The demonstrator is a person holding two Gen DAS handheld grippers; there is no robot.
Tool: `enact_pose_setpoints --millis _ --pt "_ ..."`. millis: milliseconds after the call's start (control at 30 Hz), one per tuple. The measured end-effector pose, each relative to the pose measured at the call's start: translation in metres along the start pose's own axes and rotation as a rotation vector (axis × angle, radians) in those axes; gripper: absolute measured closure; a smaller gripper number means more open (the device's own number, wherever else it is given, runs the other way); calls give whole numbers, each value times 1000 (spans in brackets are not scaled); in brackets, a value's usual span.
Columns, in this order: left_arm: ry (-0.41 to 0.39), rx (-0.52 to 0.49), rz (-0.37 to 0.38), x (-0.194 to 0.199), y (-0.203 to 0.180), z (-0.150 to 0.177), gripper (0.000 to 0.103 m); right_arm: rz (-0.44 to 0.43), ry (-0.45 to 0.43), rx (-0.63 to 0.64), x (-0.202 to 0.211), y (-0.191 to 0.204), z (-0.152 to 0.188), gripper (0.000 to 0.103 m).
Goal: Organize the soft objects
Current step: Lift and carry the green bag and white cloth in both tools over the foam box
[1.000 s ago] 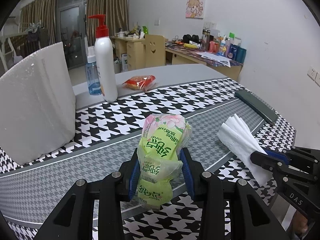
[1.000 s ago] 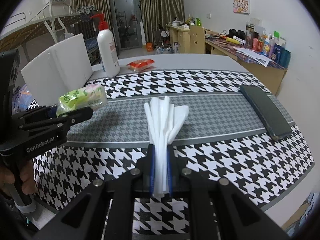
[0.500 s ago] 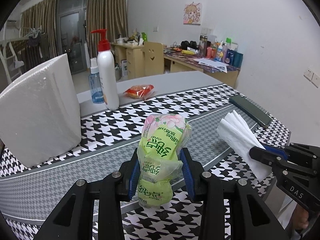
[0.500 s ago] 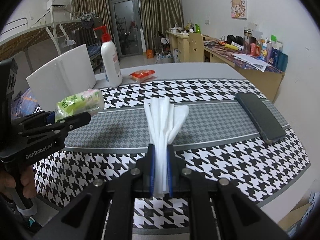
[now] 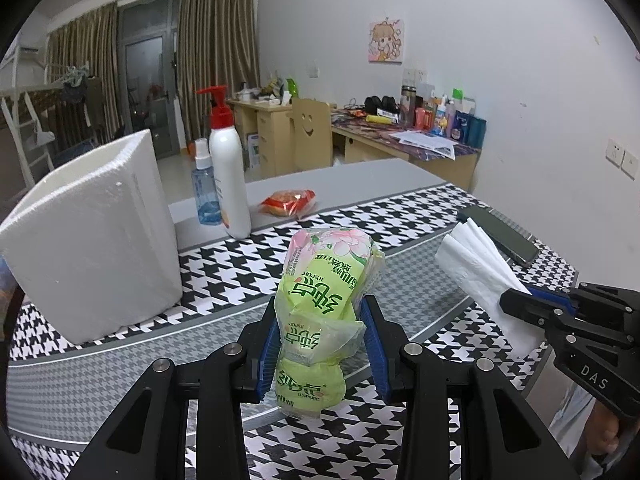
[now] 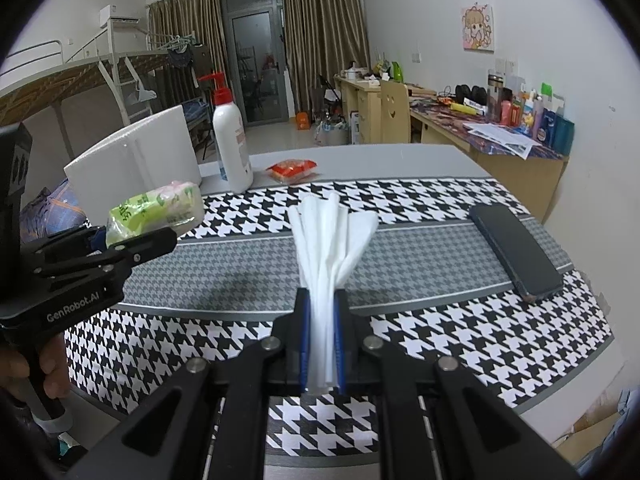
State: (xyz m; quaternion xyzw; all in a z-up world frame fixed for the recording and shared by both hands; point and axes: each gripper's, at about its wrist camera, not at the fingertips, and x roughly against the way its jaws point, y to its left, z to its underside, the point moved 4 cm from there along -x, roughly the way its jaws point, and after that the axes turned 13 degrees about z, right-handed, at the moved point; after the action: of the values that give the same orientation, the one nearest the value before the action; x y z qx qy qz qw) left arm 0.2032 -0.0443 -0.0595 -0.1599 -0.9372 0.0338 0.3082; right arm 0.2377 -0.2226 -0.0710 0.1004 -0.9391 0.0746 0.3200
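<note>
- The left tongs [image 5: 325,346] pinch a soft green plastic pack of tissues with pink flower print [image 5: 324,300] around its middle, blue pads dented into the wrapper; the pack stands up out of the tongs and hangs clear above the desk.
- The right tongs [image 6: 322,336] are pressed almost together on a fanned bunch of white paper tissues [image 6: 330,248], which spreads out past the tips, also off the surface.
- From the right wrist view the left tongs [image 6: 132,240] sit off to the left with the green pack [image 6: 158,208] poking forward; a hand [image 6: 52,364] grips the handle below.
- From the left wrist view the right tongs [image 5: 516,304] come in from the right, the white tissues [image 5: 480,268] sticking up and leftward.
- The desk, covered in a black-and-white houndstooth cloth with a grey band [image 6: 460,344], carries a white foam box [image 5: 92,240] at the left.
- Behind it stand a white pump bottle with a red top [image 5: 228,176] and a small blue spray bottle [image 5: 204,188], just beside each other.
- A red-and-orange snack packet [image 5: 290,202] lies on the bare grey part.
- A flat dark object, maybe a phone or case [image 6: 516,248], lies at the right edge.
</note>
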Motion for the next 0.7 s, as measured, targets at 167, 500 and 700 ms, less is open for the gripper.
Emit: enact_pose_setpoints --millis 167,500,700 --pt "-12 -4 -10 7 3 -3 63 -11 -21 4 4 3 -8 89" --pt "-38 -13 -29 22 11 -9 63 -35 -63 13 9 13 -22 89" --pt "-56 -8 -42 32 19 -12 63 -59 -87 18 11 23 -30 89"
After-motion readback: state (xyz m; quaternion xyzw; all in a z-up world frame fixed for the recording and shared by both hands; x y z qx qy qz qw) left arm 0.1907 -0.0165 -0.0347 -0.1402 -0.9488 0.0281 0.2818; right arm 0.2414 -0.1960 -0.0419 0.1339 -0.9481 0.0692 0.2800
